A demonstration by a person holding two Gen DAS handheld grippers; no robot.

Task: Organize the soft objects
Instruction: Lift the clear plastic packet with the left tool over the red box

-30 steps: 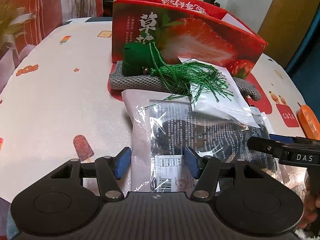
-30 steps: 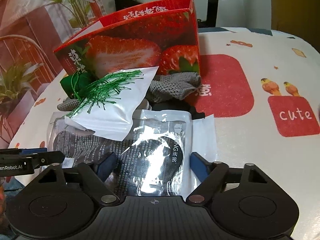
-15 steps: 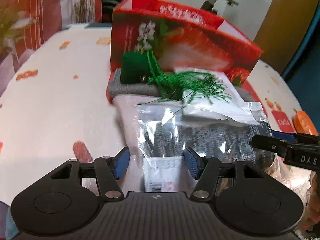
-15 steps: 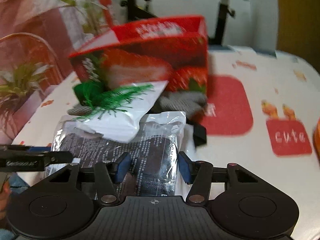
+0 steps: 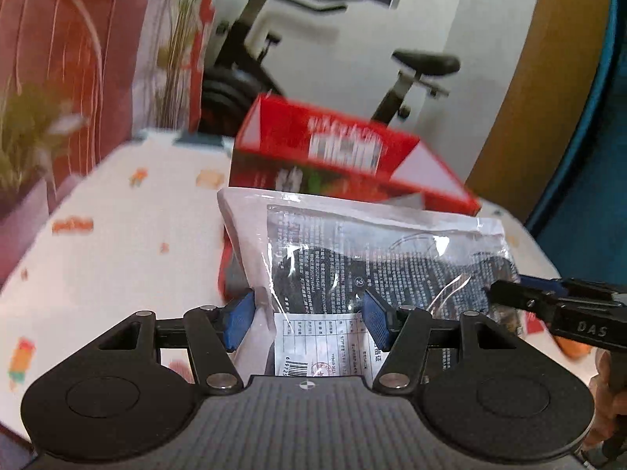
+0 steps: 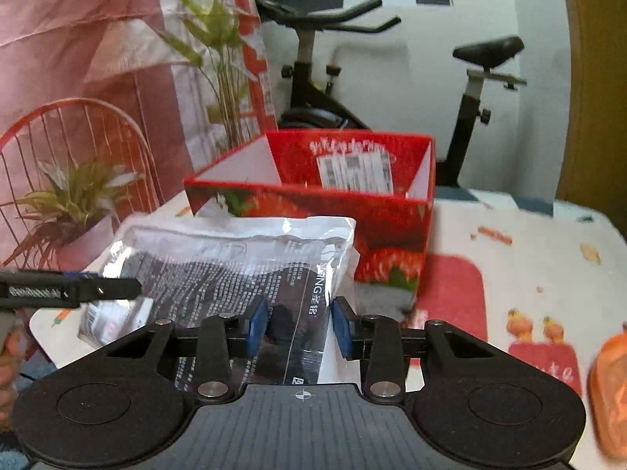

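A clear plastic bag (image 5: 392, 250) with dark fabric and printed text inside hangs lifted above the table, held between both grippers. My left gripper (image 5: 307, 315) is shut on the bag's near left part, where a white label shows. My right gripper (image 6: 299, 325) has its jaws closing, and its blue pads press on the same bag (image 6: 235, 258) at its right end. Each gripper's tip shows at the edge of the other's view. Behind the bag stands the open red strawberry box (image 6: 392, 219), also in the left wrist view (image 5: 333, 149).
The table wears a white cloth (image 5: 137, 243) with small prints and red patches (image 6: 450, 293). An orange object (image 6: 611, 391) lies at the near right. An exercise bike (image 6: 313, 58), potted plants (image 6: 74, 203) and a red wire chair back stand behind the table.
Both grippers rose and tilted up, taking the bag off the table. The right jaws narrowed onto the bag. The green tassel, white packet and grey cloth dropped out of view.
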